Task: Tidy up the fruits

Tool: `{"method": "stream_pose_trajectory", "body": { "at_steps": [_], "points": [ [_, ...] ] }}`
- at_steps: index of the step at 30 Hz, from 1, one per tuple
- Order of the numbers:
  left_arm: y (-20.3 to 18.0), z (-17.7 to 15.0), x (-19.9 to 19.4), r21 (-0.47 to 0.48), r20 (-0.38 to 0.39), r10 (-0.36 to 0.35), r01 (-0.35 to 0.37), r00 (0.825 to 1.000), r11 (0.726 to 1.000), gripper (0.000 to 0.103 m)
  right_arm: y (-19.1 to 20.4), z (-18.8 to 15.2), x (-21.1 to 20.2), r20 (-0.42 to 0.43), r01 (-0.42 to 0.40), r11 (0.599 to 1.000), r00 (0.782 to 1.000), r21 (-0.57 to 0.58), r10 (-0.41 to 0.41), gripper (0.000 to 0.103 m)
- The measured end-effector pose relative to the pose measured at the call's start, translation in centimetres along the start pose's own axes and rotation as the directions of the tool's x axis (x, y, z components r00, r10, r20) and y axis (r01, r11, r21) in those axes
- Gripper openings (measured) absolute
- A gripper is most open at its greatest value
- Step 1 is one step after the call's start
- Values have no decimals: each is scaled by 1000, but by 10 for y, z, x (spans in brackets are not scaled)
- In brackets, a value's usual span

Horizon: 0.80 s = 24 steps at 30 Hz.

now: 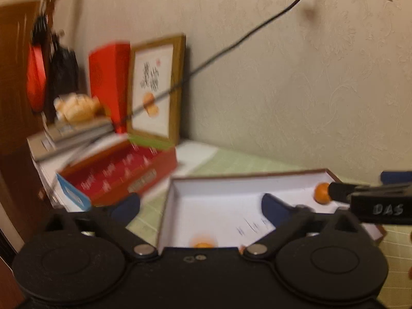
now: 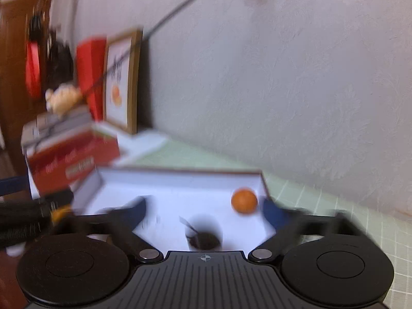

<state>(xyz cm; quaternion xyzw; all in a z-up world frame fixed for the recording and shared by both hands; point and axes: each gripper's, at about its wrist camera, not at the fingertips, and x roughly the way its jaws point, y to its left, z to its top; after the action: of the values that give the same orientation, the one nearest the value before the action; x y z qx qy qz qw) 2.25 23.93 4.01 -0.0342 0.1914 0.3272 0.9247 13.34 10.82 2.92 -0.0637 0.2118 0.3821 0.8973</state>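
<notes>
We are looking at an orange (image 2: 244,200) lying in the white box (image 2: 180,180), just ahead of our right gripper (image 2: 203,211) and close inside its right fingertip, near the box's far right corner. A second orange (image 1: 203,245) is sitting in the same box right under our left gripper (image 1: 200,206), half hidden by the gripper body. In the left view a sliver of orange is also peeking out at the far right edge, outside the box; we cannot tell what it is.

Both grippers are hanging over the box with jaws spread wide and nothing between them. We are judging the task as partly done: two fruits are already lying in the box, and whatever fruit is left must be outside these views.

In front of the right gripper's body a dark round cup (image 2: 204,234) is standing in the box, and it could get in the way of a low pass. Past the left gripper, to its left, a red case (image 1: 121,172) is lying on the green bench (image 1: 231,159), with a framed picture (image 1: 154,87) leaning on the wall behind it and a black cable (image 1: 244,38) crossing overhead. Both views are blurred.
</notes>
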Motion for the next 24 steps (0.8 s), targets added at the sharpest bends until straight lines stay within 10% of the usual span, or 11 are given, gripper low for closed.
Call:
{"method": "stream_pose_trajectory", "body": {
  "at_steps": [24],
  "points": [
    [4,4,2,-16,-9,-20,19,1000,1000,97,-13,5,1,-11,19,999,1000,41,-19,103]
  ]
}}
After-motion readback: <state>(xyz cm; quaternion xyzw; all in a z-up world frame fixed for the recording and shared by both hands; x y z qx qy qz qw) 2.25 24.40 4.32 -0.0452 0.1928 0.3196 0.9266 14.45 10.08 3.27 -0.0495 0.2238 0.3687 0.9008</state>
